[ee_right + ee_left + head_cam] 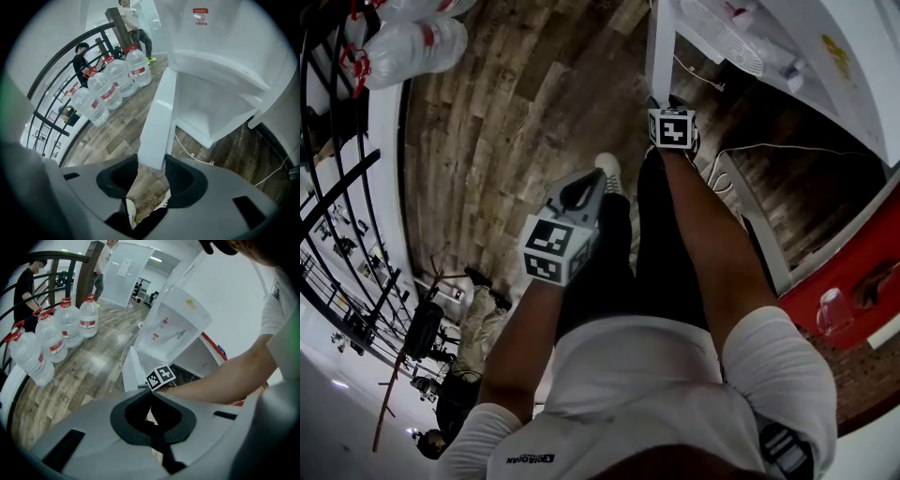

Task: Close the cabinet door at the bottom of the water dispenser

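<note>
Item: cabinet door (158, 117), white, at the foot of the water dispenser (220, 42). It stands swung out from the dispenser, compartment open.
Right gripper (152, 161): jaws spread wide, astride the door's free edge (no clamping seen).
Left gripper (151, 393): jaws closed, empty, held back from the dispenser.
Status: closing apparently not begun; the whole swing shut remains.

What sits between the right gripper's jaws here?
The edge of the open white cabinet door, at their tips, shown in the right gripper view; the jaws stand apart.
</note>
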A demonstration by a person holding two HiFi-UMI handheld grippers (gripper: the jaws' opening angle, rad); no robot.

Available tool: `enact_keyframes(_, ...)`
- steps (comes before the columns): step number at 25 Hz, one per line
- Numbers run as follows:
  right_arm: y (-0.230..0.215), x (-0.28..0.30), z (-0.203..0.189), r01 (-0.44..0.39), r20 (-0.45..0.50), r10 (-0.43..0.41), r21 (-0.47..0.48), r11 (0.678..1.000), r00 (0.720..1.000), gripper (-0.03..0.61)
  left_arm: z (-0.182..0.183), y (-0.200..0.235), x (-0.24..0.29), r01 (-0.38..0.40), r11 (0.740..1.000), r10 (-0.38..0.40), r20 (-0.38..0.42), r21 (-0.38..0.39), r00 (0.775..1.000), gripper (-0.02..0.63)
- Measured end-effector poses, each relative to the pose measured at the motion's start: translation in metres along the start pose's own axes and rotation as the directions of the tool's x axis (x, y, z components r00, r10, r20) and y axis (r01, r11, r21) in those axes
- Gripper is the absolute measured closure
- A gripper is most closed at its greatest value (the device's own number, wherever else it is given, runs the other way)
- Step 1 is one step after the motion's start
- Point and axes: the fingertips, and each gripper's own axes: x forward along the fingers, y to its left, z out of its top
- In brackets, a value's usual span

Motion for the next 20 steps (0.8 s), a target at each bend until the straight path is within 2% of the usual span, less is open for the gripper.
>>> enact_keyframes(11,-0.052,-0.016,-0.010,0.065,0.015,-0.065,0.020,0.998,0.998,0.391,0.005,-0.009,0.017,0.038,0.998,-0.037,-0.027,0.042,0.999,0.617)
enact_keyframes(20,-0.095,-0.025,-0.008,0.112,0.018,-0.113,0.030,0.993,0.993,0.391,0.016,-0.007,0.032,0.032,0.997,-0.029,-0.041,0.068,0.999,0.617)
